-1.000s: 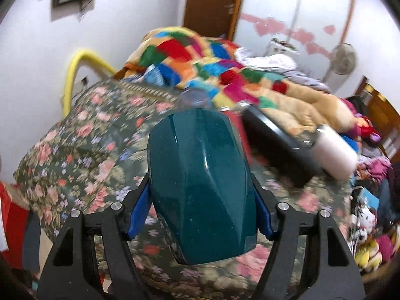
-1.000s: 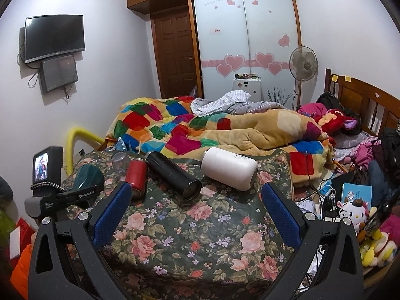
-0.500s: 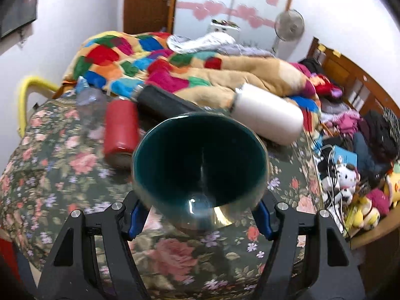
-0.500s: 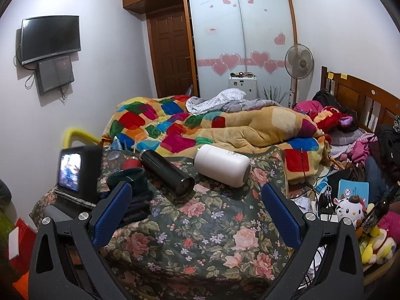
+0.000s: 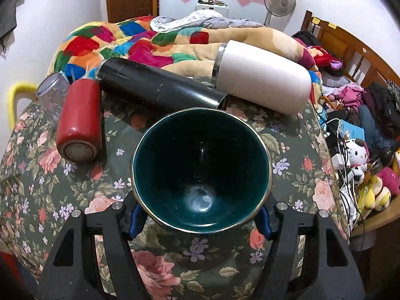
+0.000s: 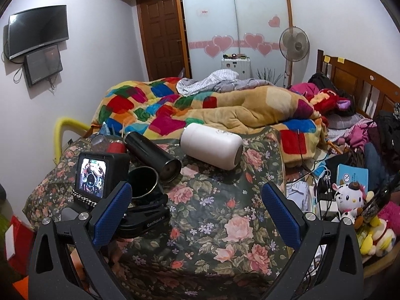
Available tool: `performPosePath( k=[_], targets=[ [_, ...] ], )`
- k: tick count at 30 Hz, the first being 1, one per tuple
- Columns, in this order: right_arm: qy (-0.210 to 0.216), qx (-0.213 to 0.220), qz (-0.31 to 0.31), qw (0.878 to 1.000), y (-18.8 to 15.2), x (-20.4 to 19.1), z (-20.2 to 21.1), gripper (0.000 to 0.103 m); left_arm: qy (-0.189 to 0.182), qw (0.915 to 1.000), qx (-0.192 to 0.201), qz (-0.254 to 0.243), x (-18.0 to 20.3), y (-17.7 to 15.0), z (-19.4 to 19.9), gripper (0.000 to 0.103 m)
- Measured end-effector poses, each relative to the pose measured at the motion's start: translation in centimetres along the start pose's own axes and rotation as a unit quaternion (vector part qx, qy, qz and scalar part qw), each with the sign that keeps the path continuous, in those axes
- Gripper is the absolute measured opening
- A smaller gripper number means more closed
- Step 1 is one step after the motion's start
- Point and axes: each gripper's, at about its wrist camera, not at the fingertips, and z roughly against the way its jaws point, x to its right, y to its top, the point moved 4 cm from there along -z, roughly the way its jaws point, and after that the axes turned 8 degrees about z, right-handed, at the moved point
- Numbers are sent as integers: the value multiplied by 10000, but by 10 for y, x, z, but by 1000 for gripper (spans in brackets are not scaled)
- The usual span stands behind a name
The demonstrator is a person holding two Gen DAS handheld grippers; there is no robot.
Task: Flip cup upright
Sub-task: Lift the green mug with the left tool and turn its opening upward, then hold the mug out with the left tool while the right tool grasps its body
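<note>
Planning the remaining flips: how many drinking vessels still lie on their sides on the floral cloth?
4: red bottle at left, clear cup behind it, black flask mid, white tumbler right. The green cup is in the left gripper.

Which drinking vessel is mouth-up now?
The dark teal ceramic cup in the left claw; red, black and white flasks lie sideways.

Dark-green cup (image 5: 201, 170): glossy glazed ceramic, thin metallic-looking rim, smooth interior catching light. Table (image 5: 295, 175) covered in matt floral cloth. Black flask (image 5: 160, 88): smooth, semi-gloss, fine scuffs. White flask (image 5: 262, 76): matt shell, shiny metal band. Red flask (image 5: 80, 120): satin body, dull metal base. Left claw (image 5: 200, 218): matt black plastic, blue textured pads (image 5: 136, 218). Bed quilt (image 6: 225, 110): soft plush fabric. Headboard (image 6: 360, 85): varnished wood.
</note>
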Motion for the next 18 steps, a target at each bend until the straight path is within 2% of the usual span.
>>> performPosePath(
  k=[9, 14, 18],
  targets=[
    [38, -95, 40, 9999, -2, -6, -6, 103, -545, 9974, -188, 423, -25, -14, 15, 69],
    [35, -138, 86, 9999, -4, -9, -7, 103, -507, 9977, -306, 333, -28, -28, 18, 69],
    [29, -147, 126, 9998, -5, -12, -6, 103, -316, 9988, -362, 105, -23, -41, 17, 68]
  ],
)
